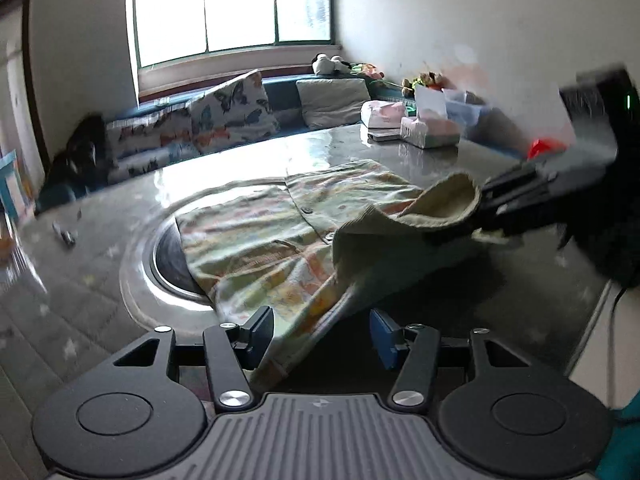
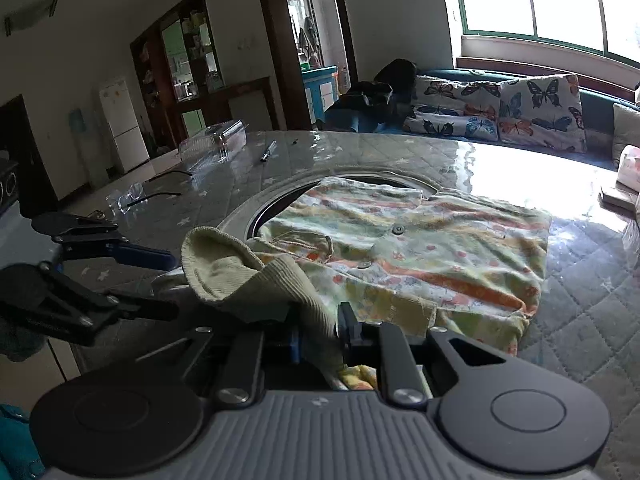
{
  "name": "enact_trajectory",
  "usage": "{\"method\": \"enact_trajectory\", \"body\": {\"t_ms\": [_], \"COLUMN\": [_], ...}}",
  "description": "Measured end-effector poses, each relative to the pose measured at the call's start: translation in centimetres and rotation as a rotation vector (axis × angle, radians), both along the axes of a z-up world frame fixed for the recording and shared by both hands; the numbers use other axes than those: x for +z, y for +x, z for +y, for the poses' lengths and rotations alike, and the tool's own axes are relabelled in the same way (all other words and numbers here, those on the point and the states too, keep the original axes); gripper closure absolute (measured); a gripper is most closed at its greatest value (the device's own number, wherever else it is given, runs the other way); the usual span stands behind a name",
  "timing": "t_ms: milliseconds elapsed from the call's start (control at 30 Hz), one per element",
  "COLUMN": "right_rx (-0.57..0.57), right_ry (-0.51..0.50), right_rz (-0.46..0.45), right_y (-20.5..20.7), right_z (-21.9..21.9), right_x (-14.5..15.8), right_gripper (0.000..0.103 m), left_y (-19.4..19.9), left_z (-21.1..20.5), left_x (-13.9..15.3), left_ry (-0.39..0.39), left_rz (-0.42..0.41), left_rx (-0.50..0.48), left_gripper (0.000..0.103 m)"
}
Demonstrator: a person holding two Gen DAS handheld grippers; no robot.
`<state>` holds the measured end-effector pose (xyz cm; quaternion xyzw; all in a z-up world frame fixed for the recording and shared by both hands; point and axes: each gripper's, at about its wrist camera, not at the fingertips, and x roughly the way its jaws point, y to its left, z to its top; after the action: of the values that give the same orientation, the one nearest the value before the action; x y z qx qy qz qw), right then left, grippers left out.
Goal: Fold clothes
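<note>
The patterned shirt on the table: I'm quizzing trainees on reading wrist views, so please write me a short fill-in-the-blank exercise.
1. The right gripper is shut on the shirt's ribbed ____.
2. The left gripper has its jaws ____.
3. The shirt partly covers a ____ opening in the table.
4. The cushions by the window are printed with ____.

Missing words: cuff; open; round; butterflies

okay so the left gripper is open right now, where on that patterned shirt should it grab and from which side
Probably the shirt's near edge, the strip lifted off the table running between the left gripper's open fingers. Come straight forward from the table's near side. That edge hangs in the air, so both pads can close around it, while the right gripper pinches the ribbed cuff beside it.
</note>
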<state>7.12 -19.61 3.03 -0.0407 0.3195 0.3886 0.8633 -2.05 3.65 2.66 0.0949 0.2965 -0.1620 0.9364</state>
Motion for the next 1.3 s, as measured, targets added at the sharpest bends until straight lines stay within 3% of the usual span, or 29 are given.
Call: {"method": "enact_trajectory", "body": {"t_ms": [100,267,367,700,967,1300], "right_rx": [-0.001,-0.004,-0.006,0.018,0.077,0.046], "right_ry": [0.009,0.025,0.039,0.066,0.082,0.078], "right_rz": [0.001,-0.004,-0.013,-0.046,-0.043,-0.070], "right_y": [0.0,-0.5,-1.0,-3.9,-7.8,-3.3], "right_z": [-0.1,-0.4,-0.6,-2.3,-3.5,-2.3], "right_x": [0.1,0.1,0.3,2.4,4.6,6.0], "right_gripper": [0.088,0.091,0.095,0.096,0.098,0.099], "left_y": [0.0,0.1,-0.1,-3.1,-6.7,-1.4], "left_z": [-0.3,-0.1,0.1,0.1,0.7,1.6], "left_x": [-0.7,-1.8,-1.6,1.0,3.7,4.9], "left_ry": [0.077,0.131,0.113,0.044,-0.053,-0.094], "left_rz": [-0.034,-0.040,-0.042,-0.065,-0.048,-0.065], "left_rx": [-0.027,-0.042,-0.044,-0.089,-0.095,-0.034], "left_gripper": [0.048,0.085,0.093,0.097,0.097,0.097]}}
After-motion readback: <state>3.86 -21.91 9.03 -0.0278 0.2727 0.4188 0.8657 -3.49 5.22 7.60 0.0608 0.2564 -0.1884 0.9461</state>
